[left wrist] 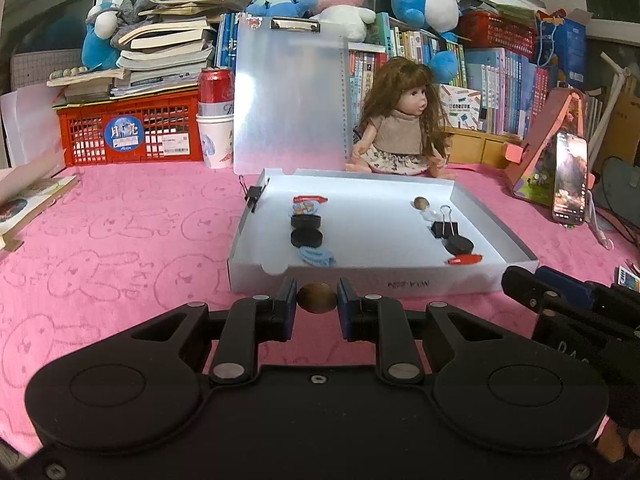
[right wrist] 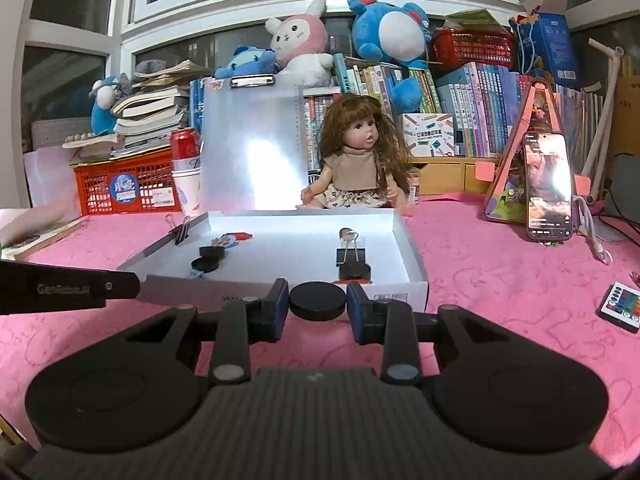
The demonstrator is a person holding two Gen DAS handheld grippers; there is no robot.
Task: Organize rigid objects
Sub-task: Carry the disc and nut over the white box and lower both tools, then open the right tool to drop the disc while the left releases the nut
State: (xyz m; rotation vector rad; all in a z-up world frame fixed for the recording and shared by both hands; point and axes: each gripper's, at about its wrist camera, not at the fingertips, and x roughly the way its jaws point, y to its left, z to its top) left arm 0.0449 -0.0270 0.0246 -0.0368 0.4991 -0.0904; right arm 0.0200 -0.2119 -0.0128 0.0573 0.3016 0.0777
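A shallow white box (left wrist: 400, 280) lies on the pink cloth. It holds black discs (left wrist: 306, 237), a black binder clip (left wrist: 443, 227), a brown coin-like disc (left wrist: 421, 202), a blue clip (left wrist: 317, 257) and a red piece (left wrist: 464, 259). My left gripper (left wrist: 317, 300) is shut on a brown round disc (left wrist: 317, 298) just in front of the box's near wall. My right gripper (right wrist: 318, 302) is shut on a black disc (right wrist: 318, 301), also in front of the box (right wrist: 400, 292). The right gripper shows at the right edge of the left wrist view (left wrist: 560, 300).
A doll (left wrist: 400, 124) sits behind the box beside a clear clipboard (left wrist: 288, 96). A red crate (left wrist: 132, 132), a red can on paper cups (left wrist: 216, 112), books and plush toys line the back. A phone (right wrist: 548, 184) stands at the right, a remote (right wrist: 622, 306) lies near it.
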